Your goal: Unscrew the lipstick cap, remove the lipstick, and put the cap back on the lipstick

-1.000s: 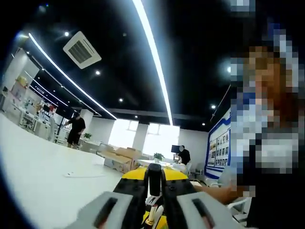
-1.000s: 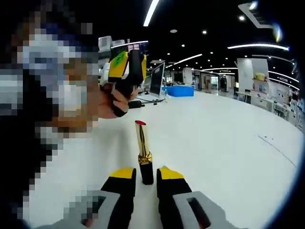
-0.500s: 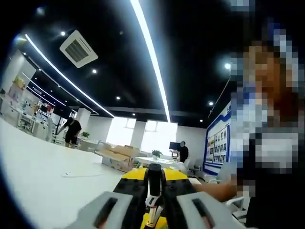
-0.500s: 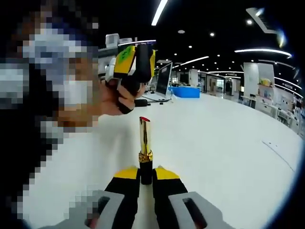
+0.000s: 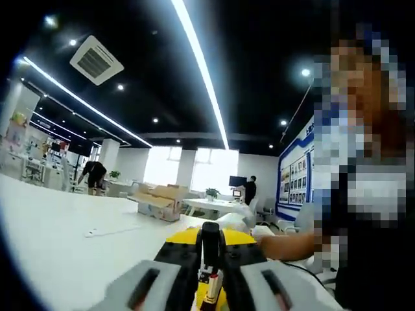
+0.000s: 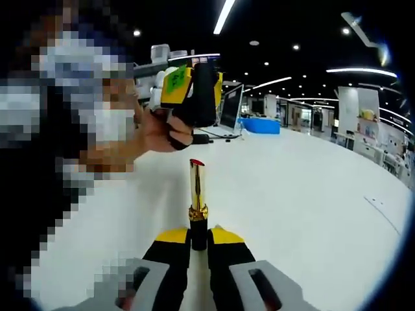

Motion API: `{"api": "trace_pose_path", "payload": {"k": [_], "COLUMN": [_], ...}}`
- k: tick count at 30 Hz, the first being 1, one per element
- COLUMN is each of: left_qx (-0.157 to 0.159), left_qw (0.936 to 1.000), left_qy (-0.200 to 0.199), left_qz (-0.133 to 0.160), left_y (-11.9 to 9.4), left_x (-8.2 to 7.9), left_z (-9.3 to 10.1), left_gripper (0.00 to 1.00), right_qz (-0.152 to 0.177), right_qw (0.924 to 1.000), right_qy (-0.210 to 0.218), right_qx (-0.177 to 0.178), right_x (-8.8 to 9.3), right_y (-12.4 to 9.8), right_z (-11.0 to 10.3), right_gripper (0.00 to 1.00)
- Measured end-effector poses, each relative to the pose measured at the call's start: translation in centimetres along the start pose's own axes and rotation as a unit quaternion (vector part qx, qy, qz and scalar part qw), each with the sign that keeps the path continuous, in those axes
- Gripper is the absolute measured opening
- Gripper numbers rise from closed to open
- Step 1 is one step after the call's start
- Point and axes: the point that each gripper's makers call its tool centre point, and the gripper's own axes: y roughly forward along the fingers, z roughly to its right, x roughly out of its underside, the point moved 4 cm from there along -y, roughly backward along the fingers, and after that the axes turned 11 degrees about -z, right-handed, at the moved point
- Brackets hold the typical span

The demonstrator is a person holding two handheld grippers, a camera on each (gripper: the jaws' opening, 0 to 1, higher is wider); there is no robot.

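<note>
A: Status on the right gripper (image 6: 199, 241)?

B: Jaws pinched on the black base of the lipstick (image 6: 196, 194). Gold tube stands upright from them, red tip exposed, over the white table (image 6: 305, 194).

A: And the left gripper (image 5: 209, 249)?

B: Jaws pressed onto the black lipstick cap (image 5: 210, 243), pointing up between the yellow tips. In the right gripper view it's raised in the person's hand (image 6: 162, 133), above and just left of the red tip, not touching.

A: Background?

B: A laptop (image 6: 227, 116) sits behind it on the table.

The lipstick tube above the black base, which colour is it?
Gold, with a red tip; the lipstick shows best in the right gripper view.
</note>
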Motion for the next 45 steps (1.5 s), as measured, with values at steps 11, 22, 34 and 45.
{"api": "trace_pose_path", "payload": {"k": [11,22,34,45], "left_qx": [0.011,0.015,0.023,0.034], "left_qw": [0.9980,0.9948,0.9907,0.9841], "left_qy": [-0.009,0.038,0.028,0.051], "left_qz": [-0.062,-0.093,-0.131,-0.166], "left_y": [1.1,2.2,1.9,2.2], "left_x": [-1.5,-2.5,-0.2,0.9], "left_z": [-0.5,0.8,0.2,1.4], "left_gripper": [0.13,0.13,0.13,0.13], "right_qz": [0.000,-0.003,-0.008,-0.004], "right_qw": [1.0000,1.0000,0.9999,1.0000], "right_qy": [-0.001,-0.002,-0.008,-0.002], "right_qx": [0.000,-0.002,0.000,-0.004], "right_x": [0.0,0.0,-0.1,0.0], "right_y": [0.0,-0.1,-0.2,-0.3], "right_z": [-0.1,0.1,0.2,0.5], "right_gripper": [0.10,0.10,0.10,0.10]}}
